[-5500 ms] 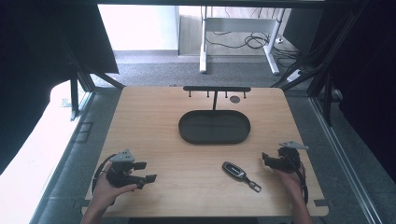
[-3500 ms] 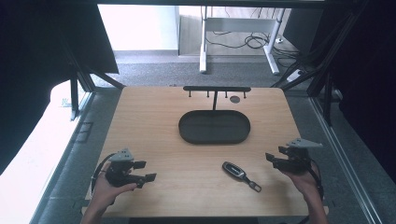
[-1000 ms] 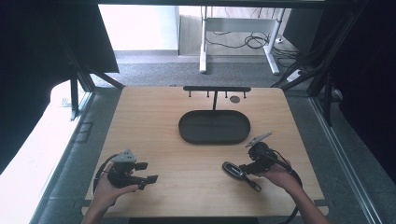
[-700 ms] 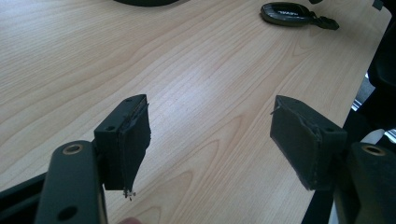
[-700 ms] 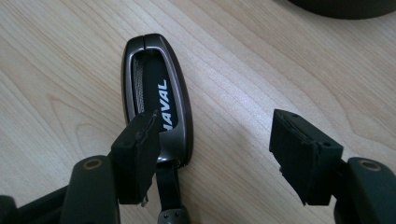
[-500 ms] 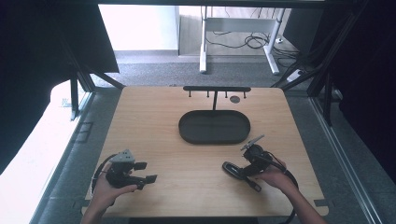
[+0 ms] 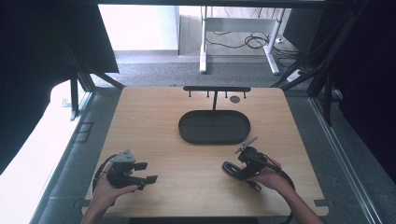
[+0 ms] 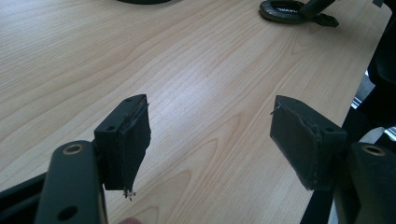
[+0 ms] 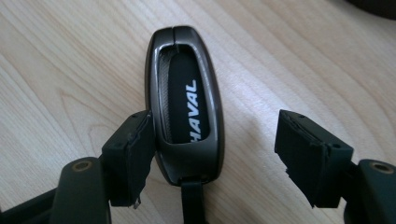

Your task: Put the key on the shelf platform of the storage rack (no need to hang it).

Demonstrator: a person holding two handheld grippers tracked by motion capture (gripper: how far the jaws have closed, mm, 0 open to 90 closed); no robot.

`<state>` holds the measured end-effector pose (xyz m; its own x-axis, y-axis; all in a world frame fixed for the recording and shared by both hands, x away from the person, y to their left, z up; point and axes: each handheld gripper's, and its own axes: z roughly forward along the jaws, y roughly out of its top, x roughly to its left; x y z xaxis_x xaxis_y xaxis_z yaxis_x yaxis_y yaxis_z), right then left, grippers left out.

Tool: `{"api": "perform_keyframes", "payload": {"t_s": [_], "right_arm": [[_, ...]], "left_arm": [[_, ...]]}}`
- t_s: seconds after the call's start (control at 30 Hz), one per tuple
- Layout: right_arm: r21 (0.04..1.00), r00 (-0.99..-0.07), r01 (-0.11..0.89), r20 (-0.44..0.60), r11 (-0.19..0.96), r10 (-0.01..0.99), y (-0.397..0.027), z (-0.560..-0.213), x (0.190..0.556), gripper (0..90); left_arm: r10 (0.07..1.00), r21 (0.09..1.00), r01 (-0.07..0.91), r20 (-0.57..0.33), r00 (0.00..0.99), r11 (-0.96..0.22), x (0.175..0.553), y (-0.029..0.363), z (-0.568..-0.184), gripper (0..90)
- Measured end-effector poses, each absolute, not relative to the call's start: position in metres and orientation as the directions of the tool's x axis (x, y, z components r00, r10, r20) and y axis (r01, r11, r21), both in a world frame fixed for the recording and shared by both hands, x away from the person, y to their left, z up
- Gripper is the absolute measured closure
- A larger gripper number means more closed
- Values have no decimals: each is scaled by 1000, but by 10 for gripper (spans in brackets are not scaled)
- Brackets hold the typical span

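Pale wooden worktop (image 7: pixel 187 158) carries a HAVAL key fob (image 9: pixel 186 100) near its front right edge, where the right gripper (image 9: pixel 219 154) straddles it with jaws spread, apparently about to pinch, while the left gripper (image 8: pixel 210 135) idles spread by the front left corner.

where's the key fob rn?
High view: the key fob lies on the table's near right, in front of the oval tray. Right gripper view: it sits between the right tongs' open jaws, against one pad.
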<state>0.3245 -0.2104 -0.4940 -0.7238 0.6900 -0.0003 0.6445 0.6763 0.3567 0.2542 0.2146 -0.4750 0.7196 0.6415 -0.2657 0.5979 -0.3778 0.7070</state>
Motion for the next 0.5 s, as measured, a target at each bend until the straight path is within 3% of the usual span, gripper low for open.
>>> {"api": "perform_keyframes", "payload": {"t_s": [0.5], "right_arm": [[300,-749,632,3,714,662,-201,-507,326,335]], "left_arm": [[643,704,601,-267,718,-378,255,215,-476,291]]}}
